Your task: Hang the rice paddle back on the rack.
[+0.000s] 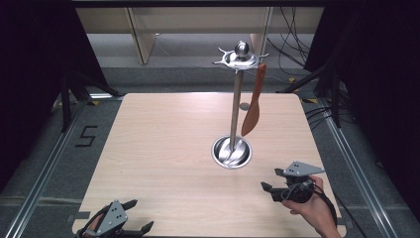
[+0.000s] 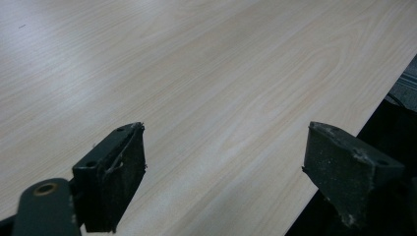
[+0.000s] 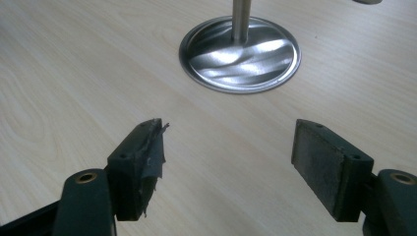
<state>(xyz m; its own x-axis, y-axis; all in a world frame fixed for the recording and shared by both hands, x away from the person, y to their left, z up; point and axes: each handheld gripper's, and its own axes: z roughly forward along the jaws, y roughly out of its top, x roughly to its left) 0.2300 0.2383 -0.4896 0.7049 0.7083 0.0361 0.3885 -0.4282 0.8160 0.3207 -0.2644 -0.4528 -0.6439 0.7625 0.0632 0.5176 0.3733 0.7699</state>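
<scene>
A steel utensil stand (image 1: pixel 235 99) rises from a round shiny base (image 1: pixel 232 151) near the middle of the table. An orange-brown spatula (image 1: pixel 253 101) hangs from a hook on the stand's top ring (image 1: pixel 239 58). My right gripper (image 1: pixel 270 181) sits at the front right, open and empty, jaws facing the base (image 3: pixel 240 54). My left gripper (image 1: pixel 141 216) rests at the front left corner, open, with bare tabletop between its jaws (image 2: pixel 223 162). Its right jaw hangs past the table edge.
The light wooden table (image 1: pixel 163 148) has its front edge right by the left gripper. A small round grey disc (image 1: pixel 244 106) lies on the table behind the stand. Metal rails and cables run along both sides of the table on the floor.
</scene>
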